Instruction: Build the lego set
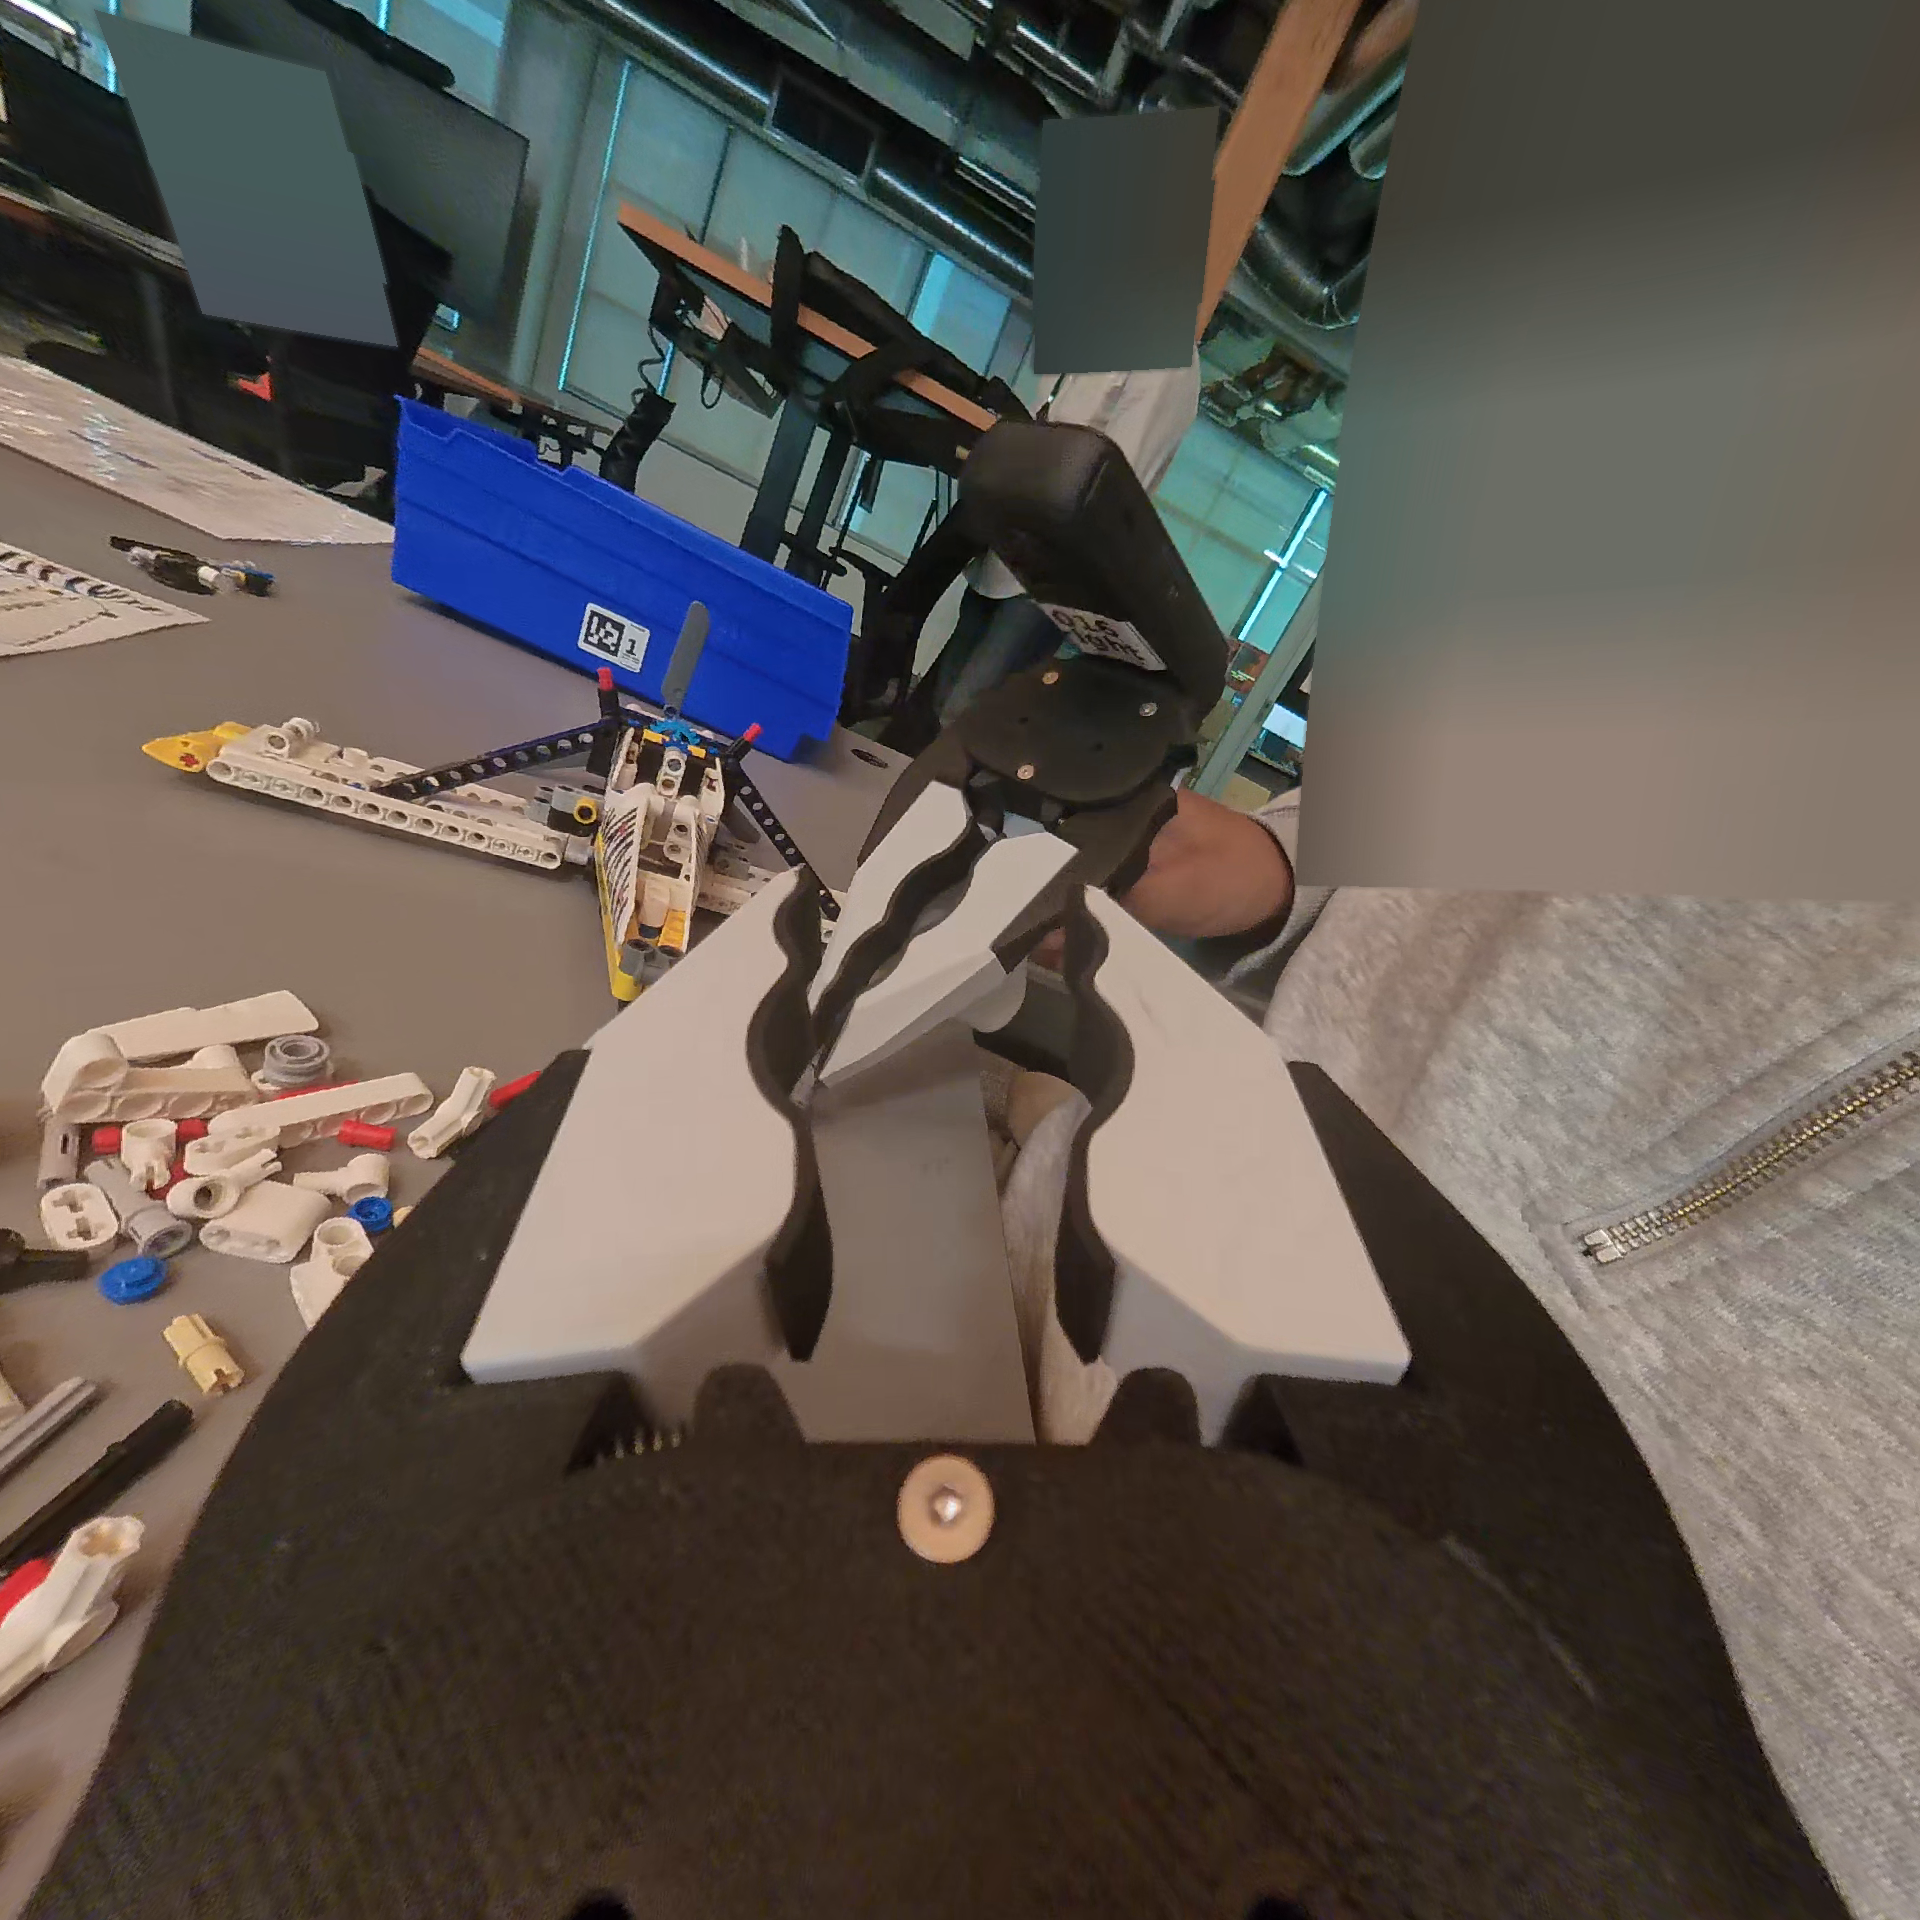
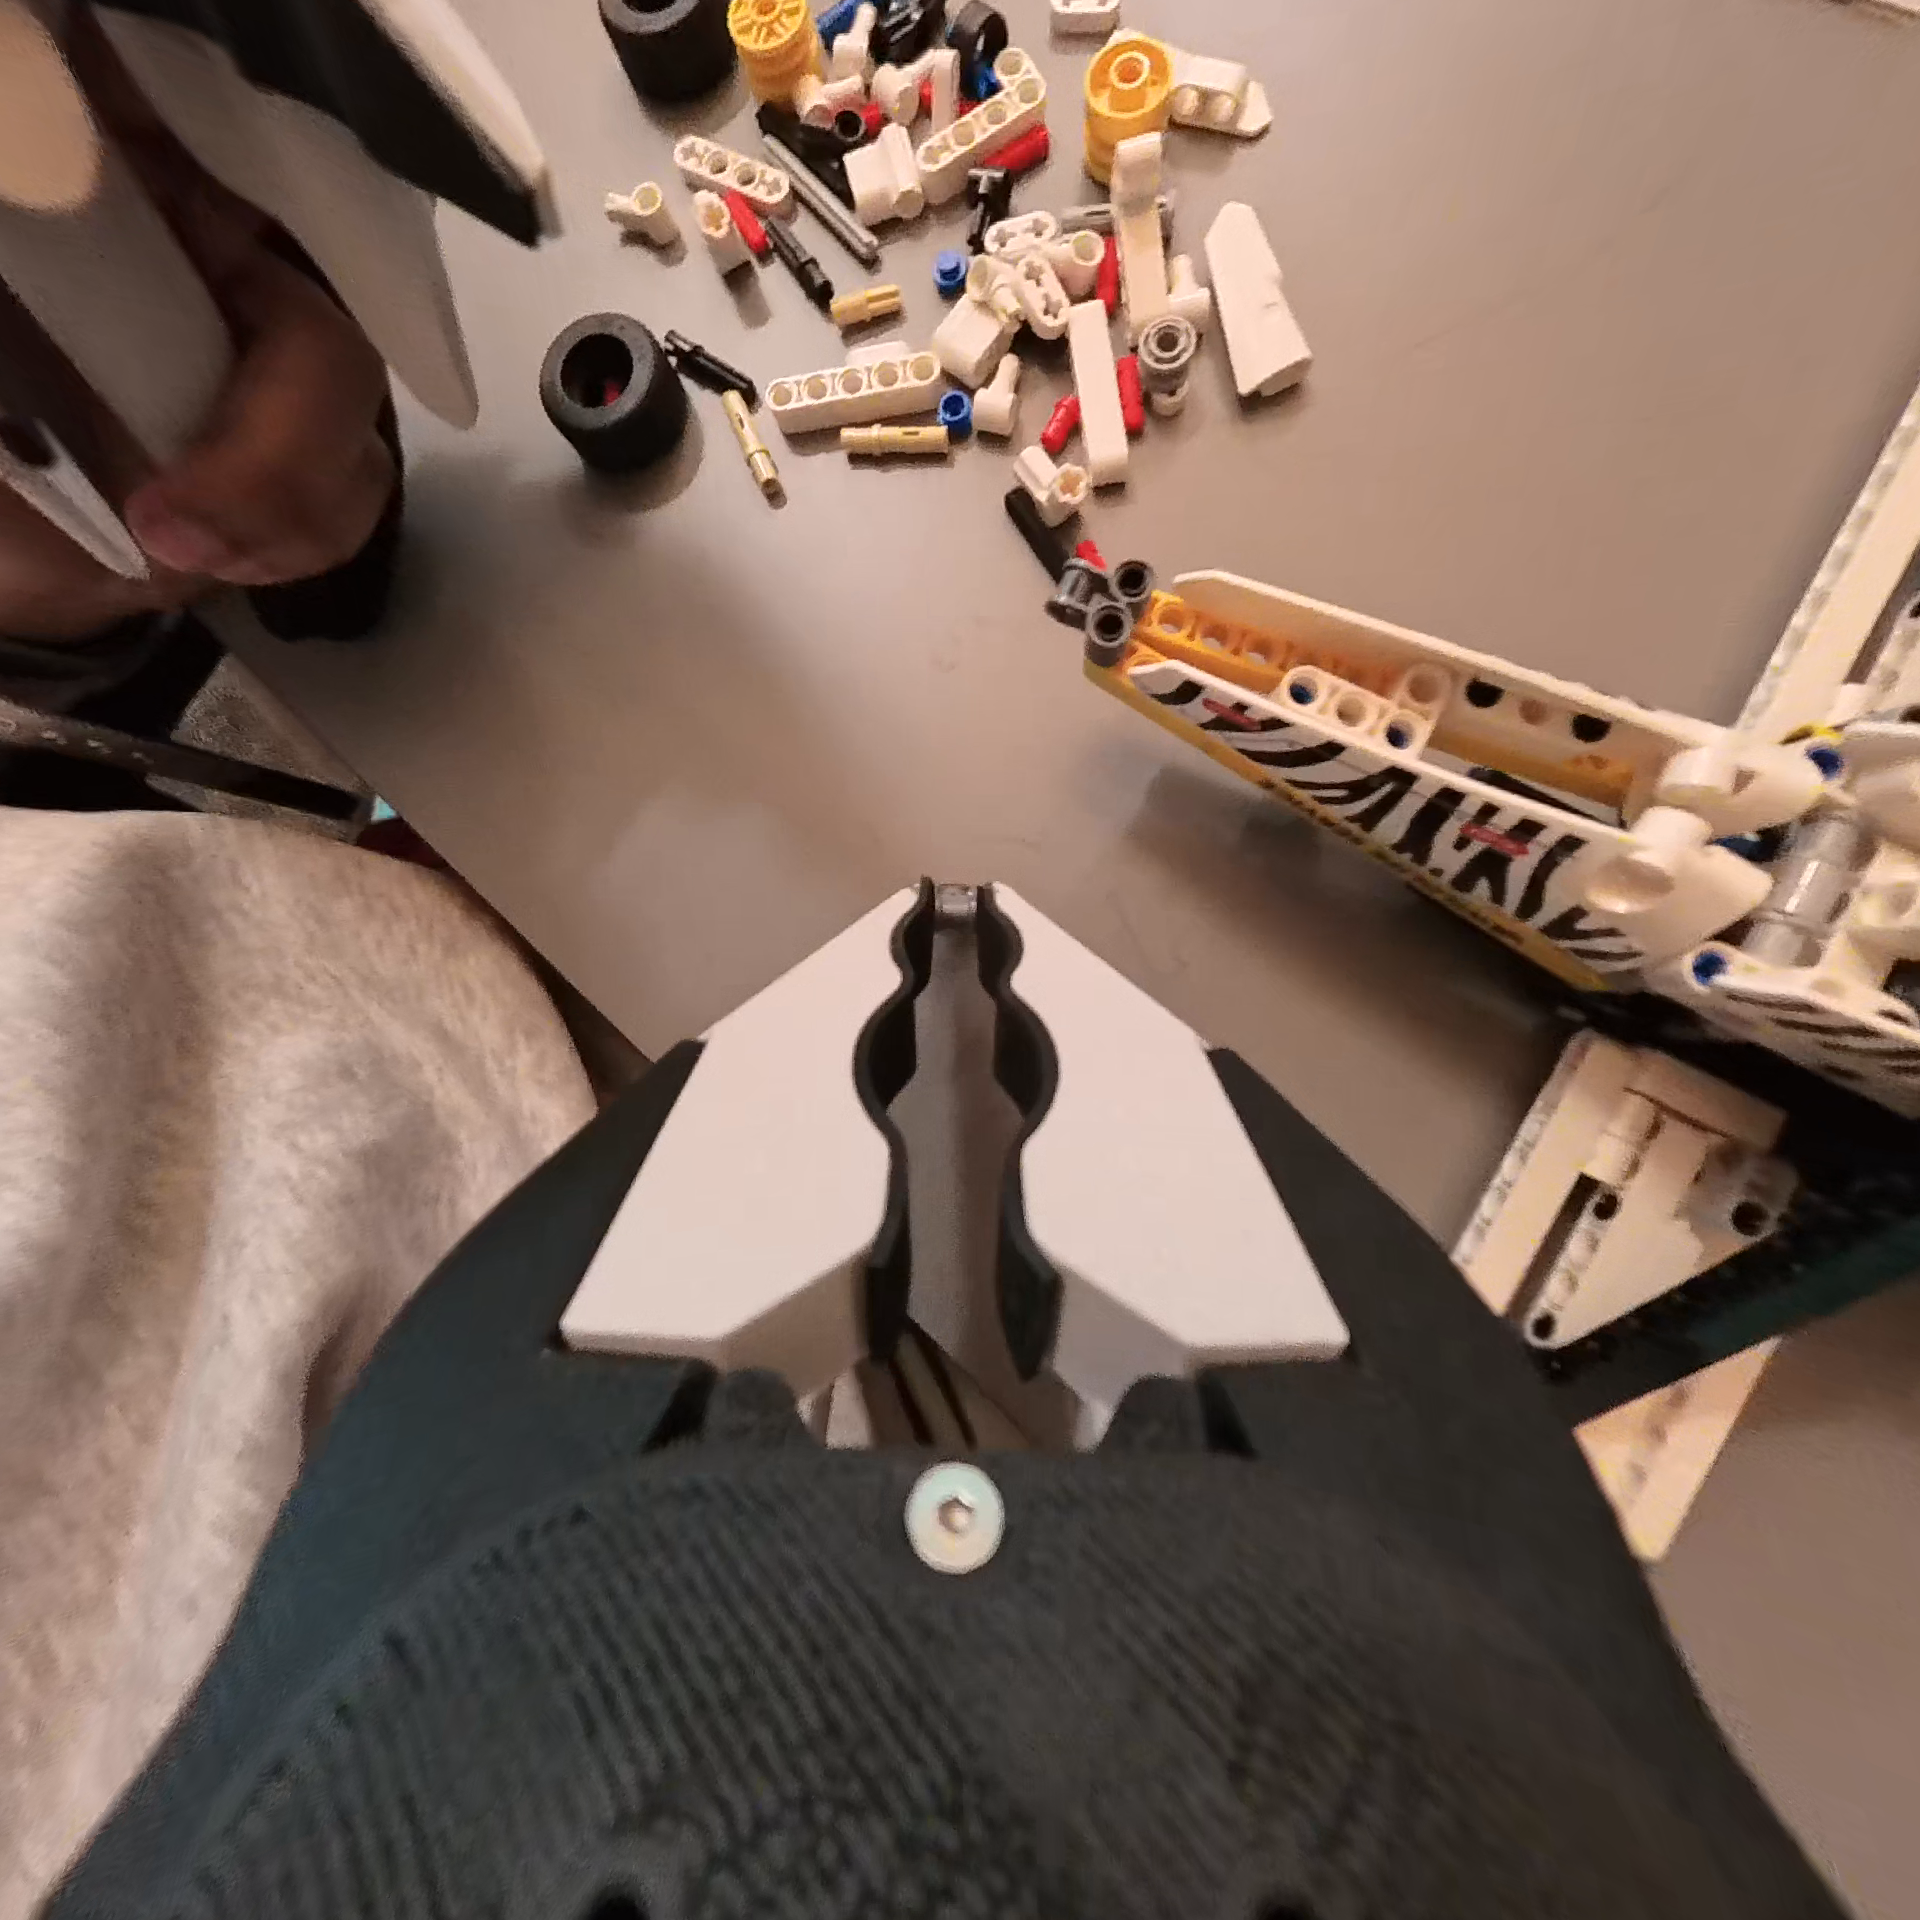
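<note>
My right gripper (image 2: 956,896) is shut on a small grey piece (image 2: 956,902) pinched at its fingertips, held above the grey table (image 2: 727,727). In the left wrist view the right gripper (image 1: 812,1081) points down between the spread fingers of my left gripper (image 1: 940,899), which is open and empty. The left gripper (image 2: 312,208) shows blurred at the top left of the right wrist view. The part-built white and yellow model with zebra stripes (image 2: 1507,810) lies to the right. It also shows in the left wrist view (image 1: 655,842).
Loose white, red, blue and tan parts (image 2: 987,260) lie scattered beyond, with black tyres (image 2: 613,390) and yellow wheels (image 2: 1127,94). The parts show at left in the left wrist view (image 1: 208,1143). A blue bin (image 1: 613,592) stands behind the model. A person's grey sweater (image 1: 1558,1247) is close.
</note>
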### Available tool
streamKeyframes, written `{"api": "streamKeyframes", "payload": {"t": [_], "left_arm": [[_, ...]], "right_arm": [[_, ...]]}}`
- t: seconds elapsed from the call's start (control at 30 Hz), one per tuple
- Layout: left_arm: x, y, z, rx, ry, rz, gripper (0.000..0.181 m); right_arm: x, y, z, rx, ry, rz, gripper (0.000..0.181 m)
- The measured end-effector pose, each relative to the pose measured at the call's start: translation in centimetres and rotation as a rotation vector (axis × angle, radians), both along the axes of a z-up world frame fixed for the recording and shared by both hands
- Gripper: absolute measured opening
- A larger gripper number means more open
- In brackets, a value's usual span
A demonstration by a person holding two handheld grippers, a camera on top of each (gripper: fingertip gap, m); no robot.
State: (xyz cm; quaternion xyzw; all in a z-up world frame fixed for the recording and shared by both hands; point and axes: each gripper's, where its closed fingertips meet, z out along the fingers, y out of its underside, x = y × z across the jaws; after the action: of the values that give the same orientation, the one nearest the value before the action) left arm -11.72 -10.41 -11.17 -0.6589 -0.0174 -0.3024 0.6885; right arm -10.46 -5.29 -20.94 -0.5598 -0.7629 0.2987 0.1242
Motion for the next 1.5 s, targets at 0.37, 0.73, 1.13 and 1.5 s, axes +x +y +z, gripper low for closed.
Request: {"api": "streamKeyframes", "payload": {"t": [0.37, 0.73, 1.13, 1.5], "left_arm": [[-0.1, 0.0, 0.0, -0.001, -0.002, 0.001, 0.044], [-0.1, 0.0, 0.0, 0.001, -0.005, 0.002, 0.044], [-0.2, 0.0, 0.0, 0.002, -0.01, 0.002, 0.044], [-3.5, -1.8, 1.6, 0.092, 0.052, 0.212, 0.035]], "right_arm": [[0.1, 0.1, -0.1, -0.008, 0.0, -0.012, 0.008], [0.1, 0.1, 0.0, 0.001, 0.002, 0.0, 0.01], [0.2, -0.1, -0.2, 0.001, -0.003, 0.013, 0.012], [0.4, -0.1, -0.3, -0.009, -0.008, 0.018, 0.016]]}}
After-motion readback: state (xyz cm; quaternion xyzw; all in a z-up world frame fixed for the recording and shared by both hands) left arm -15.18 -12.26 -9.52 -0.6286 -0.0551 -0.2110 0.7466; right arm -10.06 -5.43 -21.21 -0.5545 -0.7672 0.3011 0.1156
